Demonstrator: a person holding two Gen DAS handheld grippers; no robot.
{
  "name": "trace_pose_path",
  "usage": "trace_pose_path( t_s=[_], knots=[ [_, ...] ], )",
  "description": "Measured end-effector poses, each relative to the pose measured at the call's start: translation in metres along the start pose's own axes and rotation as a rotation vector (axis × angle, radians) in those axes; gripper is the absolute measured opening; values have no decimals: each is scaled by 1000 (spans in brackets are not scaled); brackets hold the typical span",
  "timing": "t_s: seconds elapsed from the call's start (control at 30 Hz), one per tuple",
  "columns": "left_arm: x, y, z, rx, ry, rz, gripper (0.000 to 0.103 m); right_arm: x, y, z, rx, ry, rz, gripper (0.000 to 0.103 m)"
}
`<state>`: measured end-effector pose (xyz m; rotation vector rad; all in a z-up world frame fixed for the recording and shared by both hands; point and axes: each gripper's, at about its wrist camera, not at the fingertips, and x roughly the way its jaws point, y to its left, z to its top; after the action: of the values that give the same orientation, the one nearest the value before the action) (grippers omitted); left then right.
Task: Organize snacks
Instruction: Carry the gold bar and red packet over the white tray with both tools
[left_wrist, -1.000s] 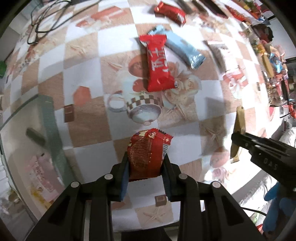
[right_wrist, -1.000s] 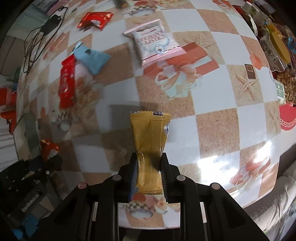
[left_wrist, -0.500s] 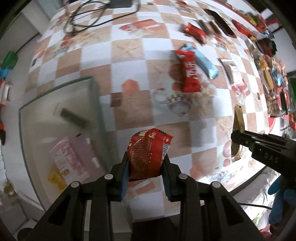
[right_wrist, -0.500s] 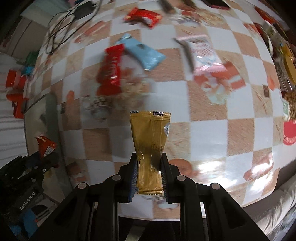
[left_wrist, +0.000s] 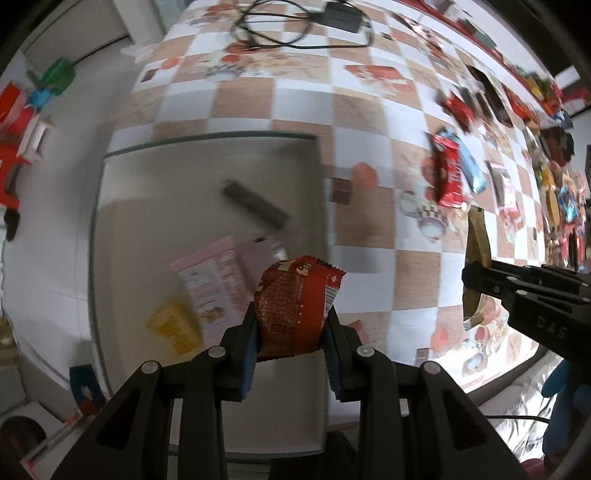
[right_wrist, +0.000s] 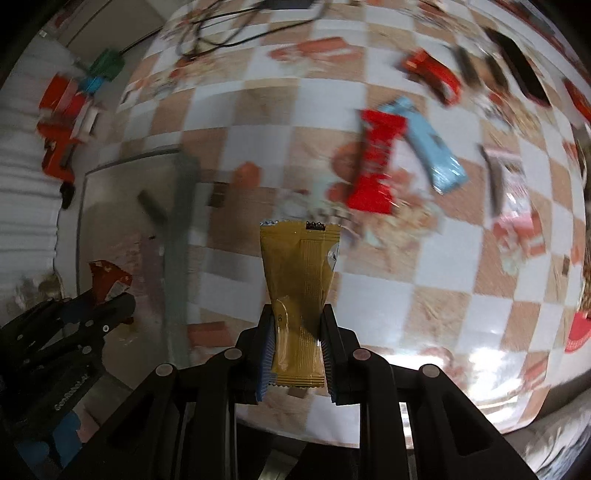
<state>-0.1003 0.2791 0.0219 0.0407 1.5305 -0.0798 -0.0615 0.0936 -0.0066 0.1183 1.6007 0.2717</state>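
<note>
Checkered table (left_wrist: 369, 110) w/ clear bin (left_wrist: 207, 147) — pink pkt (left_wrist: 214, 280), dark bar (left_wrist: 255, 205) inside

The worktop (right_wrist: 458, 310) wears a tan-and-white chequered cloth. One packet (left_wrist: 295, 306) is deep red with gold print, another (right_wrist: 301, 291) plain mustard-gold. Farther off lie a bright red bar (right_wrist: 376, 166) and a pale blue wrapper (right_wrist: 432, 144). The tray (left_wrist: 317, 206) is clear with greenish edges.

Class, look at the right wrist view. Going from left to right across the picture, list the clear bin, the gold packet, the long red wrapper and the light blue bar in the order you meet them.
clear bin → gold packet → long red wrapper → light blue bar
</note>
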Motion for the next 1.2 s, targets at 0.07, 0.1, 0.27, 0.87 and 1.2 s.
trace_pose_path(
  t_s=[0.07,0.1,0.27,0.87,1.2],
  knots=[
    [0,11,-2,-23,-1,4,34,2,15,5,-32,2,0,25],
    [0,17,-3,-37,-2,5,34,3,23,7,-50,3,0,25],
    [0,42,-10,-89,3,13,34,5,55,10,-121,12,-15,25],
    [18,90,-39,-164,63,40,35,37,149,15,-293,77,20,25],
    [24,96,-43,-160,79,45,35,48,166,11,-308,92,23,25]
  ],
)
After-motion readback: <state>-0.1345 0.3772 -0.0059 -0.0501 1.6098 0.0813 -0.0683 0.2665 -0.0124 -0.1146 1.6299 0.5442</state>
